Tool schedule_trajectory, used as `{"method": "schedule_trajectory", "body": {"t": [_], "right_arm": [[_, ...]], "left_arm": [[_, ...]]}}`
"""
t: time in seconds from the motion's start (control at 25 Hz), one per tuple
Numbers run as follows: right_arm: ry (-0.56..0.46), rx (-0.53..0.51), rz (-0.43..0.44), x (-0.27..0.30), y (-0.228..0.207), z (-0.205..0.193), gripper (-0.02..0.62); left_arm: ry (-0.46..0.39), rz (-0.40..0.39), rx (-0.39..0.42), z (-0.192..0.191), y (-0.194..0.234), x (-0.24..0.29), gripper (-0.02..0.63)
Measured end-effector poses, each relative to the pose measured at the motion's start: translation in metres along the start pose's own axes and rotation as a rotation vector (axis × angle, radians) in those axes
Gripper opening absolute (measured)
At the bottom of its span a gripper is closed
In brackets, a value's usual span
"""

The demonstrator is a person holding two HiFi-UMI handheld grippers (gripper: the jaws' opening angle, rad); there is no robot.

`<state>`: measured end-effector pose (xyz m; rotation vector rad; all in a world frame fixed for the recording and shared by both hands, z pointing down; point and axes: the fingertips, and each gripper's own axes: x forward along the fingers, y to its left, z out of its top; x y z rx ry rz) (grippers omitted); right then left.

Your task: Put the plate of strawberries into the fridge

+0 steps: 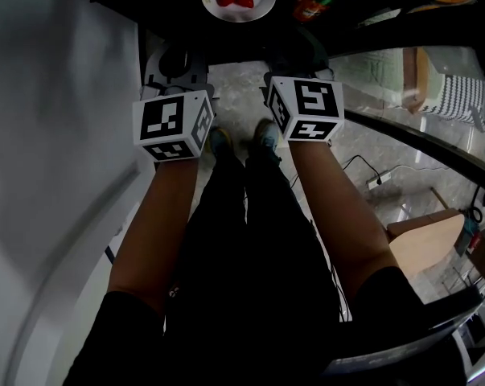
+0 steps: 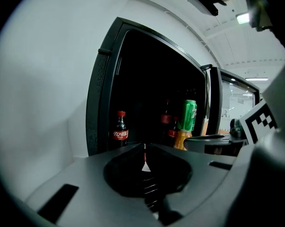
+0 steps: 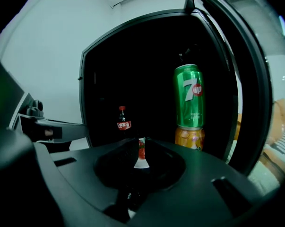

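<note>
Head view downward; both gripper views toward fridge [image 2: 96, 108]

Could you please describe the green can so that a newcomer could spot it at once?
Look into the dark fridge and go to its right side, where two cans stand stacked. The green can is the upper one, resting on an orange can; it alone is green, unlike the red-capped cola bottle further left.

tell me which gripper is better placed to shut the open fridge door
Right, likely. The open fridge door hangs on the right gripper's side; the left gripper sits by the white wall opposite. Both are shut and empty, the plate already inside.
</note>
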<state>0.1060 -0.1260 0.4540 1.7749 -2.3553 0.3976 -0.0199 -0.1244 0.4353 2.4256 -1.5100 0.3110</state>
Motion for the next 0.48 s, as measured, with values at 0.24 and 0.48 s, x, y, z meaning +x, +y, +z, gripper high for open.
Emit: {"method": "schedule_trajectory", "body": {"t": [0.24, 0.48], "right_arm": [[-0.019, -0.039, 0.013, -0.009, 0.011, 0.016, 0.046], [-0.027, -0.049, 0.02, -0.014, 0.019, 0.029, 0.046]], "left_arm": [[-0.009, -0.003, 0.008, 0.01, 0.0, -0.007, 0.011], [-0.011, 0.003, 0.013, 0.019, 0.004, -0.014, 0.011]]}}
